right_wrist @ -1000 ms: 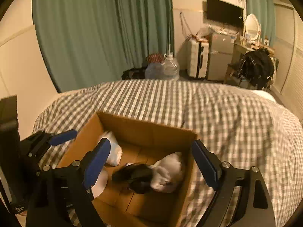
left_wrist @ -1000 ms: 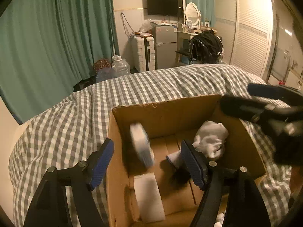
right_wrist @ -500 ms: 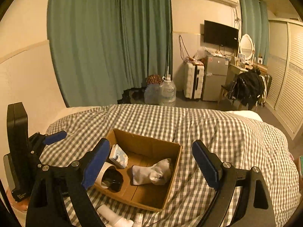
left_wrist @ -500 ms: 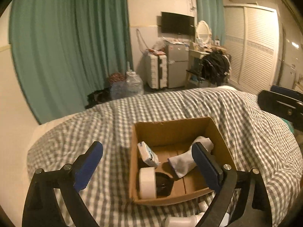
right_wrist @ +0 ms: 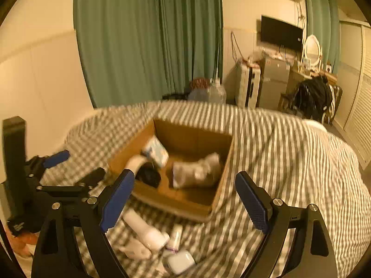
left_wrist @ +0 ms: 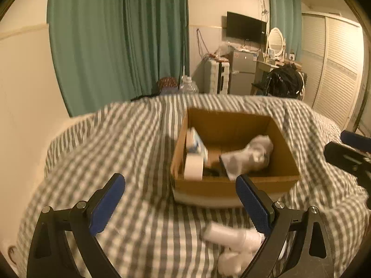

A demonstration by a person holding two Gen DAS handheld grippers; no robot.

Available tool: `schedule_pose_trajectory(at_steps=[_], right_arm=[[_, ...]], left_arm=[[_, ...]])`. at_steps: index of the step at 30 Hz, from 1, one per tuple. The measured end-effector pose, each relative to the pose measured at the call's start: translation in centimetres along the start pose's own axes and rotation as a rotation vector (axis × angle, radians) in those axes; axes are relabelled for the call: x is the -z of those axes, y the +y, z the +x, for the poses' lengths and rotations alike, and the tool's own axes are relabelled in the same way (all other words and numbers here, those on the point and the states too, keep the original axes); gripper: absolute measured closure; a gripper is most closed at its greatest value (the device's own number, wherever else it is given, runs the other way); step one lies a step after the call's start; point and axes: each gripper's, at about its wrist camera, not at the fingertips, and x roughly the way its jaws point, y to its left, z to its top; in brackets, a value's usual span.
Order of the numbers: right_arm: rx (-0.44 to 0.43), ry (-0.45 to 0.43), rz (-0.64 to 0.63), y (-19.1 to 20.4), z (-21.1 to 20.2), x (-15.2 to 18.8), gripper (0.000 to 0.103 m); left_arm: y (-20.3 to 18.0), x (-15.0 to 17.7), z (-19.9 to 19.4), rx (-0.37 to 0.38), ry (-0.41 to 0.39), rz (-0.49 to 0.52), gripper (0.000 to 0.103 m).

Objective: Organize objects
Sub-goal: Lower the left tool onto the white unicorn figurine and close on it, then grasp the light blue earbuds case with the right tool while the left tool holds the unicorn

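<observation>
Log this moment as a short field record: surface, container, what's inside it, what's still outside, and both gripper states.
surface: bed with grey-and-white checked cover
container: open cardboard box resting on the cover
inside box: white sock, tape roll, small white-and-blue packet, a dark item too blurred to identify
outside box: white bottle, small white case and other white items, blurred, on the cover near the box's front
left gripper: open, empty
right gripper: open, empty

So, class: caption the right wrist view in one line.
Open right claw above loose toiletries beside cardboard box.
</observation>
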Motion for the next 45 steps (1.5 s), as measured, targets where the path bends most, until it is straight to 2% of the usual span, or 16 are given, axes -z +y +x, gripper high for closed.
schedule_pose_trajectory(at_steps=[7,13,19,26,28,31,32,33,37,42,45], right_arm=[[0.028,0.11,0.013,-0.7,3.2,3.8,0.014],[0.056,0.185,-0.009,-0.6,4.4,5.8,0.014],[0.083,0.216,0.005,-1.0,4.5,7.0,0.014],[0.108,0.237,0.025,-1.4,4.2,8.1,0.014],[0.113,0.245,0.032,-1.6,4.4,8.4,0.014],[0.118,0.258,0.041,-1.7,4.8,8.7,0.014],[0.119,0.261,0.041,-1.7,5.0,8.7,0.014],[0.119,0.264,0.04,-1.7,5.1,8.8,0.014],[0.116,0.283,0.031,-1.5,5.7,9.1,0.014],[0.078,0.346,-0.026,-0.3,7.0,10.0,0.014],[0.031,0.38,-0.024,0.1,8.0,10.3,0.014]], left_arm=[[-1.5,4.4,1.2,0.068,0.098,0.013,0.004],[-3.8,6.3,1.1,0.107,0.125,0.092,0.004],[-5.0,8.0,1.1,0.135,0.156,0.133,0.004],[-6.1,10.5,3.1,0.176,0.259,0.158,0.006],[-6.6,11.1,3.7,0.192,0.28,0.177,0.011],[-7.3,11.8,5.0,0.185,0.315,0.207,0.032],[-7.3,11.9,5.4,0.198,0.33,0.205,0.045],[-7.3,11.9,5.6,0.221,0.339,0.2,0.049],[-7.4,11.8,5.2,0.237,0.322,0.207,0.049],[-5.7,10.2,3.8,0.234,0.271,0.144,0.049],[-5.0,9.4,2.9,0.16,0.221,0.163,0.049]])
